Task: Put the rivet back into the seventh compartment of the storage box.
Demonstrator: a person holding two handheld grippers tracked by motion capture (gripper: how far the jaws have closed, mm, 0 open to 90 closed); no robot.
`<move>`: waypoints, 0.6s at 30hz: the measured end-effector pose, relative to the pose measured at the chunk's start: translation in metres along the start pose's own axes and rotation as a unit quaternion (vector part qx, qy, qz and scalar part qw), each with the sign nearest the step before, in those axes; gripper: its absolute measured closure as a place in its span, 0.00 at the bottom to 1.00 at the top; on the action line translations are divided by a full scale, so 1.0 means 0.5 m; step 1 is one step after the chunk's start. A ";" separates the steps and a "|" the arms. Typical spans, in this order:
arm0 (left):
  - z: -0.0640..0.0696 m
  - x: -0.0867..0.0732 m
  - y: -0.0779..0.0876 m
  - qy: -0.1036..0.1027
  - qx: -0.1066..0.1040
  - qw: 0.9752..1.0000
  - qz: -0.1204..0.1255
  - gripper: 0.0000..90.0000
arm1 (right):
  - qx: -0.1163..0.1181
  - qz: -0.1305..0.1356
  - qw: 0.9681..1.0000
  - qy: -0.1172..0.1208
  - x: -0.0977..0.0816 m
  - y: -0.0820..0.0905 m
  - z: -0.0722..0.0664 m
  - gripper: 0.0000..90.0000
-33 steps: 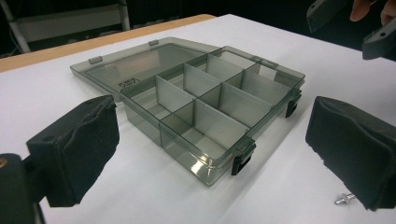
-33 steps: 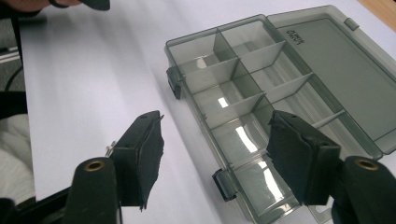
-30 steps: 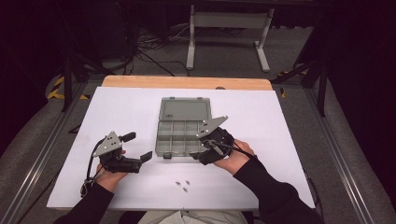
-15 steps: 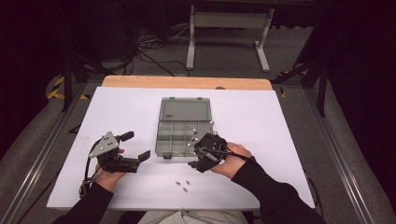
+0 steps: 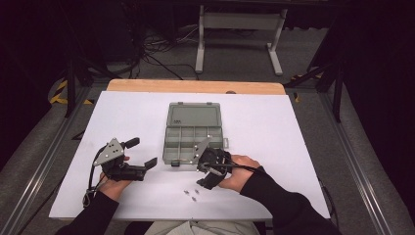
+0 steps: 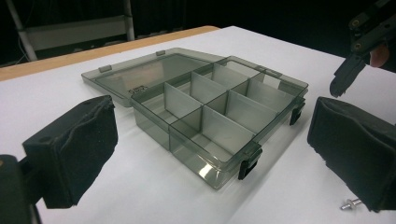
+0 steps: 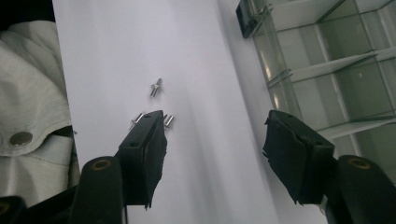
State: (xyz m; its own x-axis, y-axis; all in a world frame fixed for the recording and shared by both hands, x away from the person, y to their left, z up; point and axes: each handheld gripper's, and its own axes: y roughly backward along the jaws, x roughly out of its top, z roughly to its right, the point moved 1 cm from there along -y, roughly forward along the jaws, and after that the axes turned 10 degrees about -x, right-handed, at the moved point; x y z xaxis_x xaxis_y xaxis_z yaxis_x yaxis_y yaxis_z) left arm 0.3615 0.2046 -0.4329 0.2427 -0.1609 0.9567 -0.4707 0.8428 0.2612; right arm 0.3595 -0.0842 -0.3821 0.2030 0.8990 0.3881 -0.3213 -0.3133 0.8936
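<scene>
Right tongs (image 7: 212, 158), released with nothing between the pads, are hanging over three small screws (image 7: 156, 87) lying on the counter (image 5: 293, 127) just in front of the open organizer box (image 5: 191, 139). Left tongs (image 6: 210, 154), also released, are facing that box. Risk: a pad may nudge the loose screws, scattering them.

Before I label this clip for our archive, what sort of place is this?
Probably a lab or recording workshop: a white table in a dark room, loose cables on the grey floor behind it, and a metal stand.
</scene>
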 end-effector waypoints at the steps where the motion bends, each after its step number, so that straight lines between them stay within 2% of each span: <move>1: 0.000 0.000 0.000 -0.001 0.000 1.000 0.000 0.03 | 0.004 -0.009 1.000 0.003 0.001 -0.005 -0.004 0.43; 9: -0.001 0.000 0.002 -0.002 0.002 1.000 0.000 0.03 | 0.009 -0.025 1.000 0.014 0.005 -0.023 -0.014 0.45; 18: -0.002 -0.001 0.003 -0.001 0.003 1.000 0.001 0.03 | 0.012 -0.024 0.999 0.019 0.006 -0.050 -0.030 0.46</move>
State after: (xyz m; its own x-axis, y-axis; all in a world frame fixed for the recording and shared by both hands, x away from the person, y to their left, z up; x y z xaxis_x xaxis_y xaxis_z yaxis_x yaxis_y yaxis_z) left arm 0.3616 0.2063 -0.4330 0.2404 -0.1603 0.9574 -0.4770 0.8395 0.2603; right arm 0.3542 -0.0687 -0.4068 0.1829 0.9237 0.3368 -0.2896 -0.2767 0.9163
